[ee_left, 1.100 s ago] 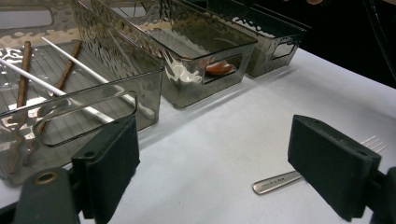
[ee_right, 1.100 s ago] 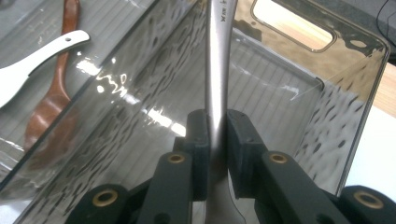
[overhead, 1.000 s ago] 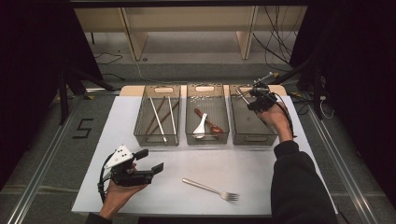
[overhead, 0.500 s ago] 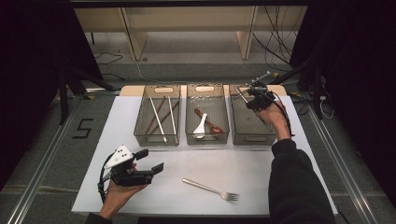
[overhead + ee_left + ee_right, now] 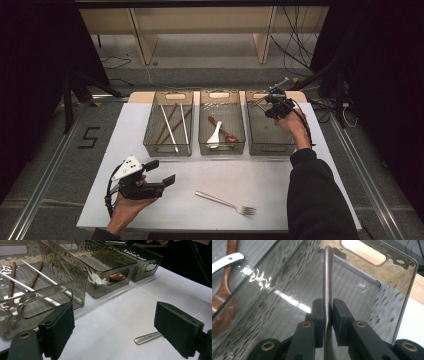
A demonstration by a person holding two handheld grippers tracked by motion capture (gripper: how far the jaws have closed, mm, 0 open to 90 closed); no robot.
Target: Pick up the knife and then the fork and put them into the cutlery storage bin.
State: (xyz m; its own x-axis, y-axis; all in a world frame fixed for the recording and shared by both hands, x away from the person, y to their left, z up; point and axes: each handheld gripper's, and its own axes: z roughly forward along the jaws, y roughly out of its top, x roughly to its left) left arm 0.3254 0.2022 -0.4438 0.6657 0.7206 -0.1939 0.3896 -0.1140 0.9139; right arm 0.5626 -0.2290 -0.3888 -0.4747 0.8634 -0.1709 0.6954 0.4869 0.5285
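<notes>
My right gripper [image 5: 274, 106] hangs over the far end of the right bin [image 5: 270, 148], shut on a thin metal utensil handle [image 5: 327, 277] that runs forward from between its jaws [image 5: 327, 312]; which utensil it is stays hidden. My left gripper [image 5: 161, 172] rests low at the table's front left, open with nothing between its pads [image 5: 122, 327]. A metal fork [image 5: 227, 202] lies on the white table top to its right, its handle end [image 5: 147, 337] just beyond the jaws.
Three smoky plastic bins stand in a row at the back. The left bin [image 5: 168, 149] holds white and brown chopsticks [image 5: 170, 127]. The middle bin [image 5: 221, 148] holds a white spoon [image 5: 215, 136] and a brown spoon [image 5: 227, 134]. White table [image 5: 210, 175] lies in front.
</notes>
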